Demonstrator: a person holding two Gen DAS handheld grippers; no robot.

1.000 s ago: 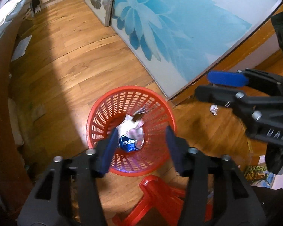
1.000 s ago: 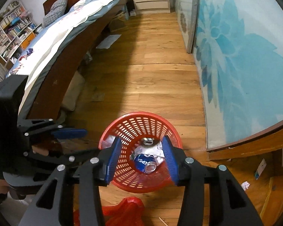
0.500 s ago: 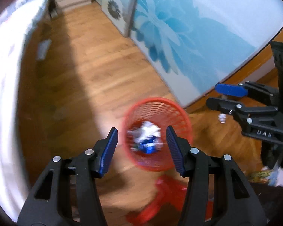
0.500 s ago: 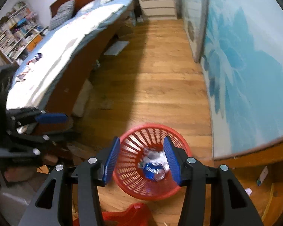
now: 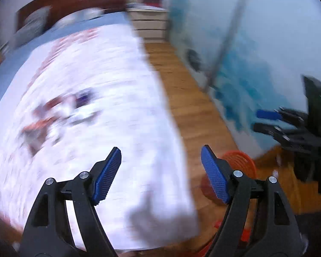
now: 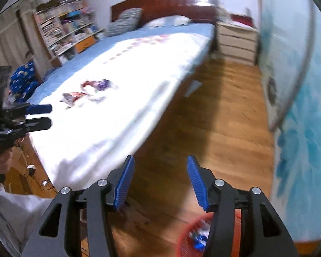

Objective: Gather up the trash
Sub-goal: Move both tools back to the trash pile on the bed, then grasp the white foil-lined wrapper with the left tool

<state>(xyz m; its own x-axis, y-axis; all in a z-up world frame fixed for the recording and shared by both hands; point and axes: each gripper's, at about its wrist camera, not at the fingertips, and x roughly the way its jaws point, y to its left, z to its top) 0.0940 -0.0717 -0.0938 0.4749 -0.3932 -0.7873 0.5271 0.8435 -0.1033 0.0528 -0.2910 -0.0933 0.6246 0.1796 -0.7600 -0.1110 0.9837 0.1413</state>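
Several pieces of trash [image 6: 89,93], red and blue wrappers and white scraps, lie on the white bedspread; they show blurred in the left wrist view [image 5: 64,111]. The red mesh basket [image 5: 239,160] stands on the floor, low in the right wrist view [image 6: 194,239], with a blue can and paper inside. My left gripper [image 5: 160,169] is open and empty, above the bed's edge. My right gripper [image 6: 159,178] is open and empty, above the floor beside the bed. Each gripper shows in the other's view, the right [image 5: 267,120] and the left [image 6: 39,115].
The bed [image 6: 139,64] with white spread fills the left. A wardrobe door with blue flower print [image 6: 299,107] lines the right. A nightstand [image 6: 235,40] stands at the far end, bookshelves [image 6: 64,27] at far left. Wooden floor [image 6: 224,117] runs between.
Both grippers have lifted and swung from above the red basket up and left toward the bed. The basket has dropped to the lower edge of both views. Both stay open.
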